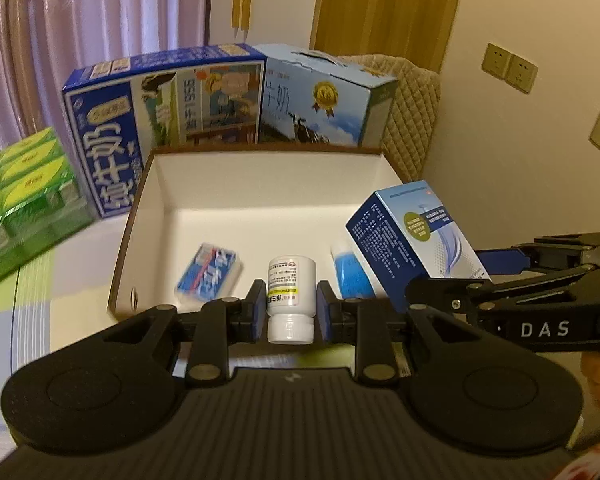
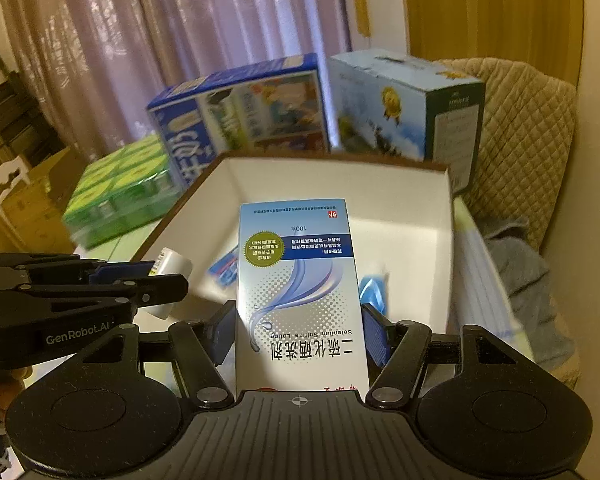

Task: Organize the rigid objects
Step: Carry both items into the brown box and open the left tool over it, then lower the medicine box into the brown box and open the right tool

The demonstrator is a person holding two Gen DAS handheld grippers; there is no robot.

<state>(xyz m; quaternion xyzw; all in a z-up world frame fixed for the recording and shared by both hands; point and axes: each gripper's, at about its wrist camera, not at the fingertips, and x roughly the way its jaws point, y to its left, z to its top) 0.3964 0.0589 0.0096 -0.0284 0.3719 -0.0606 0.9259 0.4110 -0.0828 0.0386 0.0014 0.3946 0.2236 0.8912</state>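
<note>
The left gripper (image 1: 291,307) has its jaws clamped on a white bottle (image 1: 291,294), cap toward the camera, held at the near rim of the white tray (image 1: 156,200). Beside it, the right gripper (image 2: 298,332) has its jaws clamped on the sides of a lotion box (image 2: 300,292), which hangs tilted over the tray's near right part. Both loads are off the bench and neither yet rests in the tray.

Inside the tray, just past the bottle, lie a small blue-and-white packet (image 1: 208,276) and, under the lotion box, a blue-capped item (image 1: 352,276) — too blurred to name. Behind the tray stand two milk cartons (image 1: 172,120); to its left, a green pack (image 1: 24,196).

The risks, as I judge them: the two grippers sit nearly touching, so a careless lowering could knock them together and twist a load loose. The smooth bottle is pinched near its neck and could slip out. The lotion box — large for the free floor left — may land on the blue-capped item and end up leaning rather than flat.
</note>
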